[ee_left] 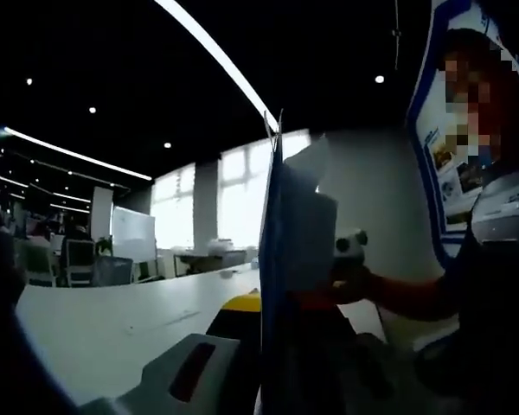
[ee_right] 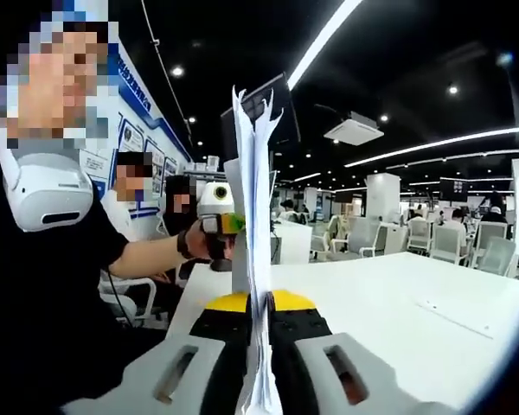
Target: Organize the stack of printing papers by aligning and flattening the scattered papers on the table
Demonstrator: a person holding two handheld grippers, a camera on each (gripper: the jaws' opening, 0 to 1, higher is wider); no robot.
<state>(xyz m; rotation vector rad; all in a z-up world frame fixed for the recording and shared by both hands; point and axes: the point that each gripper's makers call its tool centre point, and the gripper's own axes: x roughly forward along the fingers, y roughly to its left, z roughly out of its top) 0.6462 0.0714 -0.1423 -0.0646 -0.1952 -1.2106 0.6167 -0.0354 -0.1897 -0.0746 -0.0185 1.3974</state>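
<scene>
i see the white table (ee_right: 398, 294) spread out beneath both tools. the stack of papers (ee_right: 255, 225) stands upright on edge above it, off the tabletop. my right gripper (ee_right: 261, 346) is clamped on its lower edge. my left gripper (ee_left: 268, 346) grips the same stack (ee_left: 290, 259) from the other side.

the papers (ee_right: 253, 216) are white in the right gripper view, and look dark blue in shadow in the left gripper view. the right gripper (ee_right: 258, 346) has light grey jaws with black inner pads and a yellow part behind. the table (ee_right: 398, 303) is white. the person wears a black shirt (ee_right: 43, 277) and a white neck device (ee_right: 48, 190).
</scene>
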